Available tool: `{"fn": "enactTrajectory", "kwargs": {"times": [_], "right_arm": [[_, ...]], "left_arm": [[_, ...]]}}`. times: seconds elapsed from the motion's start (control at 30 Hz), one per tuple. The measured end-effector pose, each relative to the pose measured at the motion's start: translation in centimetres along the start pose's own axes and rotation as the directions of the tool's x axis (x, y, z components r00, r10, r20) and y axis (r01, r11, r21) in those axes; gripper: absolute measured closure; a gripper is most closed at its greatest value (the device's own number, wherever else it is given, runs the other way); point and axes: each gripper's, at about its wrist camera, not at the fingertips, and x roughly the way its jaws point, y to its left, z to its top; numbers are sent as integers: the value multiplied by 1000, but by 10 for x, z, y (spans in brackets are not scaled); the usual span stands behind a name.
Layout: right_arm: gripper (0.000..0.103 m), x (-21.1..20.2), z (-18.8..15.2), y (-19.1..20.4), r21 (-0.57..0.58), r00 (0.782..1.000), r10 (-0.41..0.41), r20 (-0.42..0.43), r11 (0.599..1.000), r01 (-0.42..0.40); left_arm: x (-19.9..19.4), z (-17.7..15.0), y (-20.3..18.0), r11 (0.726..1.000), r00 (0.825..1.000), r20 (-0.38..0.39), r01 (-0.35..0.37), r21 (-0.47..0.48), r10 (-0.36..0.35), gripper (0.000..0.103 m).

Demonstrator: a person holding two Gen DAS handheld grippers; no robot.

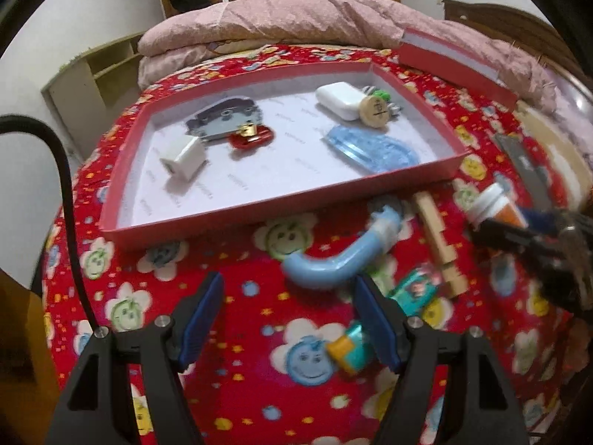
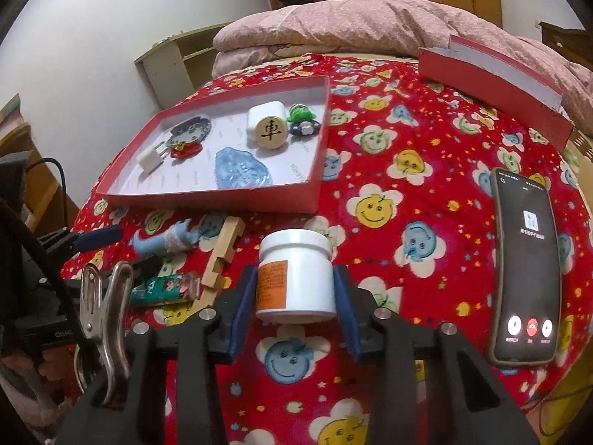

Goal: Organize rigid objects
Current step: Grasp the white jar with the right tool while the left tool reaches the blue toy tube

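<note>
Your right gripper (image 2: 294, 289) has its blue pads pressed on both sides of the white jar (image 2: 296, 278), which stands upright on the red quilt (image 2: 407, 222) (its orange label is too small to read). Your left gripper (image 1: 292, 319) hangs with jaws apart and nothing between them, just short of the blue curved tube (image 1: 333, 259). Beyond lies the red tray (image 1: 281, 200), holding a white plug (image 1: 183, 157) and a blurred blue piece (image 1: 374, 146). The phone (image 2: 526, 267) lies right, its edge distorted.
</note>
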Motion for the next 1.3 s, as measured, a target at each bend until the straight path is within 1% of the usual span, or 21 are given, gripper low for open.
{"fn": "enactTrajectory", "kwargs": {"times": [0.07,0.17,0.23,0.33,0.47,0.53,0.6,0.73,0.9,1.07,1.1,1.13,1.17,1.23,1.3], "right_arm": [[61,-1,-2,2,-3,1000,8,-1,1000,-8],[61,-4,-7,5,2,1000,21,-2,1000,-21],[61,-6,-12,9,3,999,36,-5,999,-36],[61,-9,-19,13,2,999,46,-6,999,-46],[61,-12,-25,15,-1,999,45,5,999,-45],[61,-13,-27,14,6,999,46,12,999,-46],[61,-15,-29,13,8,999,44,17,999,-44],[61,-19,-33,12,-1,999,31,24,1000,-31],[61,-13,-37,6,16,998,56,8,998,-56],[61,-13,-38,5,23,998,66,21,997,-67],[61,-13,-38,5,24,997,68,22,997,-69],[61,-13,-38,6,24,997,68,23,997,-69],[61,-13,-38,6,24,997,68,22,997,-68],[61,-13,-38,6,24,997,67,23,997,-68],[61,-13,-38,5,24,997,68,24,997,-69]], "left_arm": [[0,-2,6,1000,1000,3,-23,-9,23,27],[3,-3,18,998,999,0,-49,-48,49,27],[4,-3,25,996,999,-4,-54,-73,54,27],[3,-4,29,995,1000,-7,-25,-98,25,27],[-2,-5,19,987,996,-6,84,-135,-86,27],[-3,-3,10,982,992,1,122,-142,-123,25],[-3,0,1,981,992,20,128,-146,-127,22],[1,4,-12,974,988,29,154,-167,-151,19],[4,7,-16,967,989,56,143,-211,-134,18],[5,6,-22,978,993,61,107,-179,-98,19],[5,6,-24,979,993,62,107,-172,-98,22],[5,6,-26,980,993,63,107,-166,-98,29],[4,5,-27,982,994,63,101,-158,-92,32],[4,5,-28,985,994,64,94,-147,-85,44],[2,4,-27,985,994,65,99,-141,-90,47]]}}
